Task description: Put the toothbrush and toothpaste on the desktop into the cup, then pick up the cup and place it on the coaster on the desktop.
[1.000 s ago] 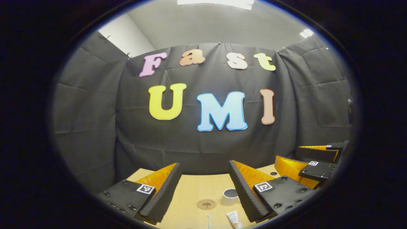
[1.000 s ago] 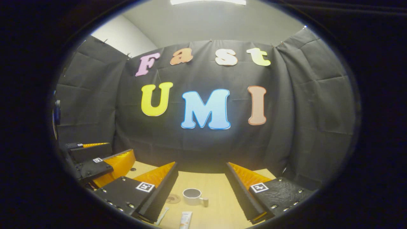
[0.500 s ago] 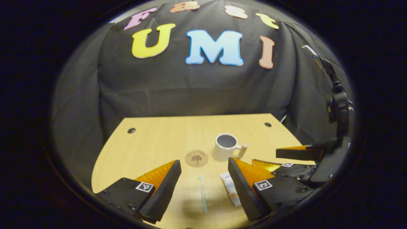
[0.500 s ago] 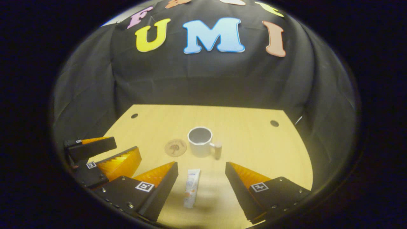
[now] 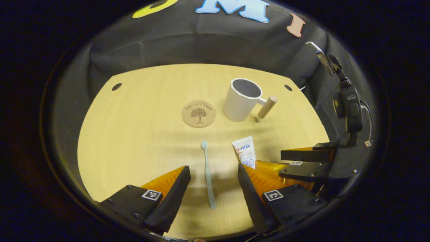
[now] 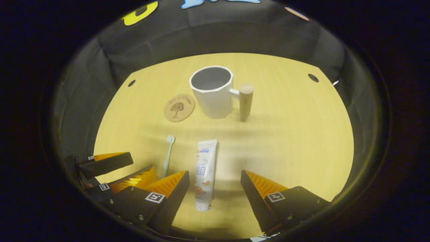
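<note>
- Left gripper [image 5: 212, 174]: jaws spread wide, pinching nothing; in the left gripper view it hangs above the near part of the desktop [image 5: 134, 134], with the toothbrush handle lying on the wood between its 2 fingers; in the right gripper view it sits at the lower left edge [image 6: 134, 168], jaws likewise apart
- Right gripper [image 6: 215, 181]: jaws spread wide, pinching nothing; in the right gripper view the lower half of the toothpaste lies on the wood between its 2 fingers, closer to the left one; in the left gripper view it sits at the right edge [image 5: 285, 163], partly behind the left gripper's right finger, with its dark handle body rising above it
- Coaster [image 5: 199, 113]: round, brown, a tree printed on it; flat on the desktop, bare, just left of the cup, not touching it
- Toothbrush [image 5: 207, 173]: pale, flat on the desktop, bristle head pointing away toward the coaster; apart from the toothpaste, roughly parallel to it
- Toothpaste [image 6: 204, 174]: white tube, flat on the desktop just right of the toothbrush, crimped wide end toward the cup, cap end nearest the camera
- Cup [image 6: 212, 91]: white, faceted, upright, nothing inside; wooden peg handle on its right side; stands beyond the toothpaste, well apart from both grippers
</note>
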Tool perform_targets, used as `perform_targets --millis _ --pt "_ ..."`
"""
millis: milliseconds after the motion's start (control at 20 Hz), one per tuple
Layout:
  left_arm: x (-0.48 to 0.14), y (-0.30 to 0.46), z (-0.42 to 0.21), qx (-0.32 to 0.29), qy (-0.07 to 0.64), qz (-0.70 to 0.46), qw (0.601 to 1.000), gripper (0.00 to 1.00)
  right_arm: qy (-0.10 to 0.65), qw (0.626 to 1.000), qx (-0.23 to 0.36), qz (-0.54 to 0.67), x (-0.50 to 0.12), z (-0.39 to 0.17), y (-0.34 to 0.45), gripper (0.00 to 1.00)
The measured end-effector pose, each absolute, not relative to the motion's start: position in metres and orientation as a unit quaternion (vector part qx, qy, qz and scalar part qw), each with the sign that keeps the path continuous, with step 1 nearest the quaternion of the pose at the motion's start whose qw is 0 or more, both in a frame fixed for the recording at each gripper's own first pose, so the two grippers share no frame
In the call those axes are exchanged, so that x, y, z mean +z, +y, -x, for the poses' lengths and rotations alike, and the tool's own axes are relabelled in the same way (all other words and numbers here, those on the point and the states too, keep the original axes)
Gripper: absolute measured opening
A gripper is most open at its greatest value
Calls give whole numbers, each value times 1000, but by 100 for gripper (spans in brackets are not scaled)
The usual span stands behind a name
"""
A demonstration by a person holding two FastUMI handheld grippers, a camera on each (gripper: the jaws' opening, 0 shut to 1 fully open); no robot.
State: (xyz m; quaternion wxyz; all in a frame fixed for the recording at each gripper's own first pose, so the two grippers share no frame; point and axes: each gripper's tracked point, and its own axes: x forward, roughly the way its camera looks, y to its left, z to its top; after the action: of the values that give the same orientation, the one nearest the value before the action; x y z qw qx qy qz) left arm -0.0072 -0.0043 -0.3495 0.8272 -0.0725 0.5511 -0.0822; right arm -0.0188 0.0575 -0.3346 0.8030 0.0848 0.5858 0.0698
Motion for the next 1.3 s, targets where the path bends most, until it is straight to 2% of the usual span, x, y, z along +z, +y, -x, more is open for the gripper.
perform_targets --millis 250,300,350,400,550,600,650,800,900,950,1000,1150,1200,1250,1300 --pt "-386 -2 15 -69 604 98 788 95 618 779 72 -78 -359 18 61 93" --pt "-394 -2 17 -68 612 95 782 100 624 774 70 -76 -362 19 61 94" --pt "-400 -1 17 -67 621 91 776 100 631 770 68 -72 -365 20 61 94" --pt "-405 1 18 -65 628 88 771 95 635 766 67 -70 -369 20 61 94" --pt "-412 12 20 -60 641 86 760 95 647 758 60 -64 -376 22 60 92" --pt "-415 18 19 -56 646 79 757 100 650 755 58 -59 -377 24 59 91" --pt "-416 23 15 -57 646 74 757 95 651 755 56 -53 -377 23 57 92" --pt "-414 34 15 -45 653 54 754 93 654 754 45 -39 -381 24 52 89" --pt "-412 43 17 -36 658 39 751 85 658 752 32 -32 -381 25 45 84" --pt "-411 48 17 -30 662 31 748 86 658 752 30 -33 -382 25 45 79" --pt "-409 50 18 -27 665 25 746 82 659 751 29 -33 -382 25 44 78" --pt "-404 52 18 -18 667 25 745 77 662 748 20 -37 -382 25 42 77" --pt "-405 52 17 -14 665 28 746 71 664 747 16 -40 -381 25 43 75" --pt "-405 53 18 -11 666 30 745 77 665 746 15 -41 -382 24 43 75" --pt "-406 55 17 -12 665 30 746 72 666 745 15 -40 -383 25 43 81"
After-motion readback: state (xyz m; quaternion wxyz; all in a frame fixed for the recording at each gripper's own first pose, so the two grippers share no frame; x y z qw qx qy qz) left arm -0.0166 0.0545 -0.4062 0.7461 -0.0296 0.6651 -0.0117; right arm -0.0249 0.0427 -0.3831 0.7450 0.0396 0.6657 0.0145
